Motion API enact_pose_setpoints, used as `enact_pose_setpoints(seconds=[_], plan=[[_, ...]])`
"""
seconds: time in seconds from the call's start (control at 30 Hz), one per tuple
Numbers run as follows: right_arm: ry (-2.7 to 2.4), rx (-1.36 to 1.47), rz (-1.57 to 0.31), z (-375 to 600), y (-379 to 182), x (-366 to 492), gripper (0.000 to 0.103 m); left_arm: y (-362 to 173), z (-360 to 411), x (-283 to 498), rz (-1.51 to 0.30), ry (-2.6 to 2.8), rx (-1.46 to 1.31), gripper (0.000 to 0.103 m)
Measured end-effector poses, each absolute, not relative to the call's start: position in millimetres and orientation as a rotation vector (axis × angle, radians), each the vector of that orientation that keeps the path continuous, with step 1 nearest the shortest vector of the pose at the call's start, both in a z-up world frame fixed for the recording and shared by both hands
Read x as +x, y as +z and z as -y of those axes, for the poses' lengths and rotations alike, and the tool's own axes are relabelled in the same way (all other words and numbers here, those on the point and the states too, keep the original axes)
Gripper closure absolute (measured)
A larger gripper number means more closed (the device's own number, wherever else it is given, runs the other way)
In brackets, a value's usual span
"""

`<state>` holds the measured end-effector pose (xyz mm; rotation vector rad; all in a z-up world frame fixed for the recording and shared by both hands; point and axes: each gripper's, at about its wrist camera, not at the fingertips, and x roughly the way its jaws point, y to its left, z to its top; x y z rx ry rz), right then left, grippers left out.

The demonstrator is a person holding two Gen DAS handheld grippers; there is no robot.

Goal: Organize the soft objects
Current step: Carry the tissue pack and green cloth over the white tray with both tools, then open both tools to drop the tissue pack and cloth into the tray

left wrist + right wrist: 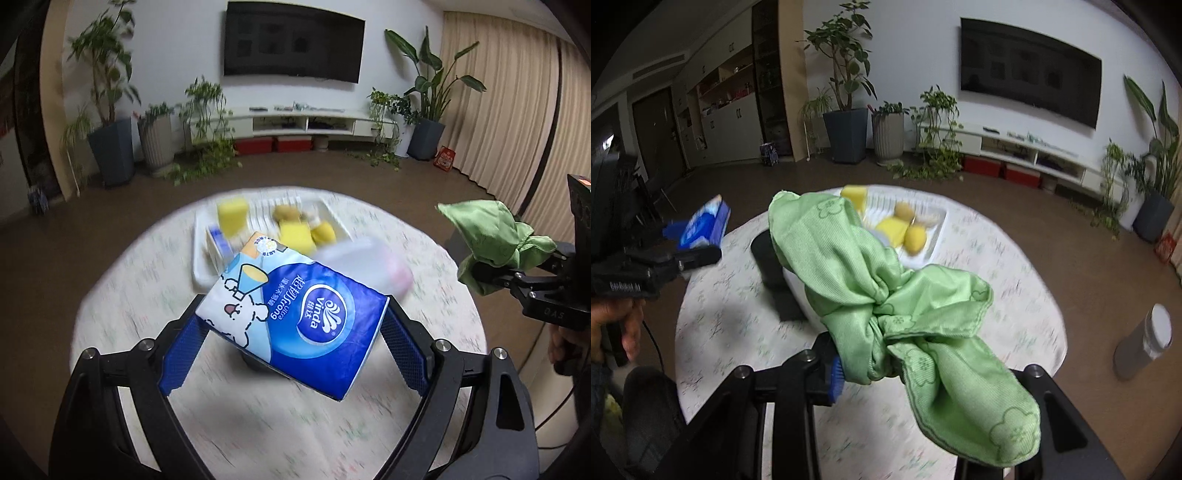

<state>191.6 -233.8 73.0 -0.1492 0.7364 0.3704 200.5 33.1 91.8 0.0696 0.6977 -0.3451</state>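
Tissue pack [295,317] sits clamped across my left gripper [291,332]: jaws wide, blue pads pressing on its 2 short ends, so its long axis runs side to side between the fingers, tilted, left end higher. It hangs in the air above the near part of the round table [122,295], touching nothing else.

Green cloth [886,306] is bunched in my right gripper [886,365], jaws narrow and pinching the knot of it; loose ends flop forward and to the right.

White tray [201,258] lies straight ahead of both loads, on the far half of the table, already holding yellow sponges [232,216] and other blurred soft items. My guess: both loads go there. Left hand looks nearer to its near-left corner; right comes in from the right.

Clear container [365,266] sits between pack and tray, just right of my line; could get clipped.

Writing on the pack: "Vinda", "Ultra Strong", plus Chinese text, too small to read. Right gripper body [554,314] reads "DAS".
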Motion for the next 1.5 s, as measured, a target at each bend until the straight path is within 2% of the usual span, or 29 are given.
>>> enact_pose_setpoints(seconds=[0.17,0.33,0.5,0.87,1.23,1.5], plan=[[0.369,-0.185,-0.729,232.3,89.0,240.4,0.064,115.7,-28.8,250.1,-0.695,-0.354,0.138,0.014],[0.374,-0.218,-0.747,225.4,93.5,287.8,0.064,113.7,-19.2,301.1,-0.727,-0.356,0.198,0.014],[0.378,-0.236,-0.791,215.1,86.5,340.2,0.063,93.2,-11.5,354.6,-0.785,-0.378,0.231,0.014],[0.411,-0.313,-0.952,183.4,18.2,447.0,0.063,20.5,14.5,436.2,-0.91,-0.474,0.296,0.014],[0.403,-0.374,-1.053,161.0,-40.2,480.9,0.062,-25.8,18.4,470.1,-0.981,-0.475,0.377,0.014],[0.412,-0.411,-1.05,151.3,-45.6,481.0,0.056,-43.3,20.0,473.6,-1.017,-0.464,0.366,0.012]])
